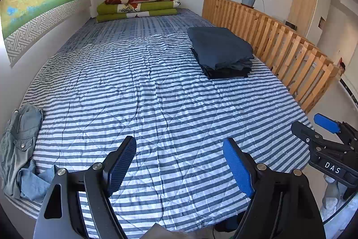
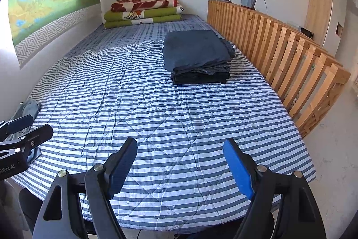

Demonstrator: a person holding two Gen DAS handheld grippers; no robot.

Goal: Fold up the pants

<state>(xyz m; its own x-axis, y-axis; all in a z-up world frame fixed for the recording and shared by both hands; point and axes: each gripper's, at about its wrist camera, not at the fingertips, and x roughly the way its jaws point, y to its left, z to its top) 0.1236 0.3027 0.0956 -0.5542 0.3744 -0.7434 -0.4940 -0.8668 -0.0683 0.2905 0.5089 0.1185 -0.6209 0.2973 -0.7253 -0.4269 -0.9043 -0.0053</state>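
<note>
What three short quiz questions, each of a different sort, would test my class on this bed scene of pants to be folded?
1. True or false: the left gripper is shut on cloth.
2. Which lies beside the wooden rail? A) the crumpled grey-green pants B) the folded dark stack
3. Fill in: the right gripper holds ____.

Key
1. False; its jaws stand open over the striped quilt.
2. B; the crumpled pants lie at the opposite edge.
3. Nothing; its jaws are open too.

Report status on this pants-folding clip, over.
Left gripper and right gripper open, empty. Unfolded grey pants at bed's left edge, untouched. Nothing in the way.
</note>
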